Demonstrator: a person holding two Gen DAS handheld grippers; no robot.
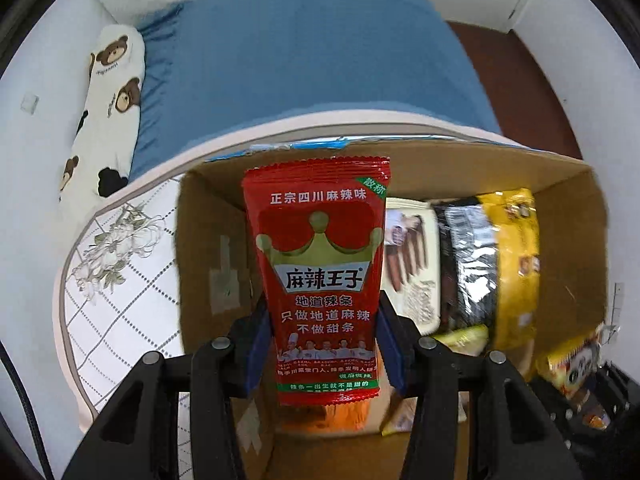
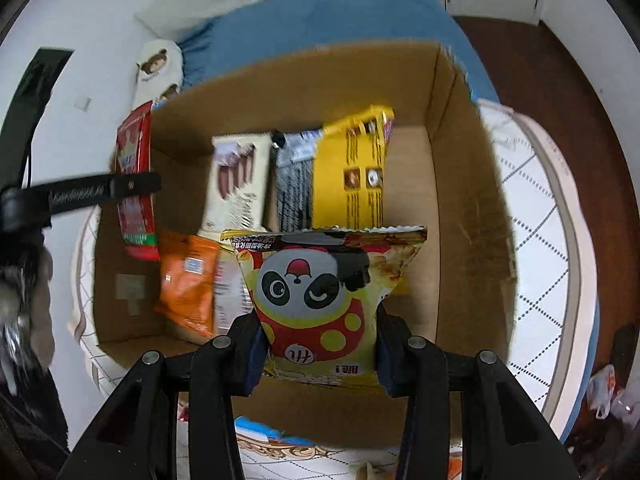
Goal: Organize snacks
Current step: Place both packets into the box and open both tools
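The left gripper (image 1: 325,344) has its jaws closed on the lower half of a red spicy-strip packet (image 1: 320,276), whose blue-padded sides are pressed from left and right; the packet stands upright between them, its crimped top edge rising well above the jaws and hanging over the left part of an open cardboard box (image 1: 576,216). The right gripper (image 2: 320,340) has its jaws clamped on the lower part of a panda snack bag (image 2: 320,296), pinched at both sides so that it narrows there and fans out wider toward its serrated top; this bag hangs over the near middle of the same box (image 2: 464,184). Inside the box, from left to right, lie an orange packet (image 2: 186,284), a cream box of chocolate sticks (image 2: 238,184), a black-and-silver packet (image 2: 294,184) and a yellow bag (image 2: 352,168), the last three leaning side by side. The box rests on a quilted mattress (image 1: 120,300), beside a blue sheet (image 1: 304,60) and a bear-print pillow (image 1: 108,112)
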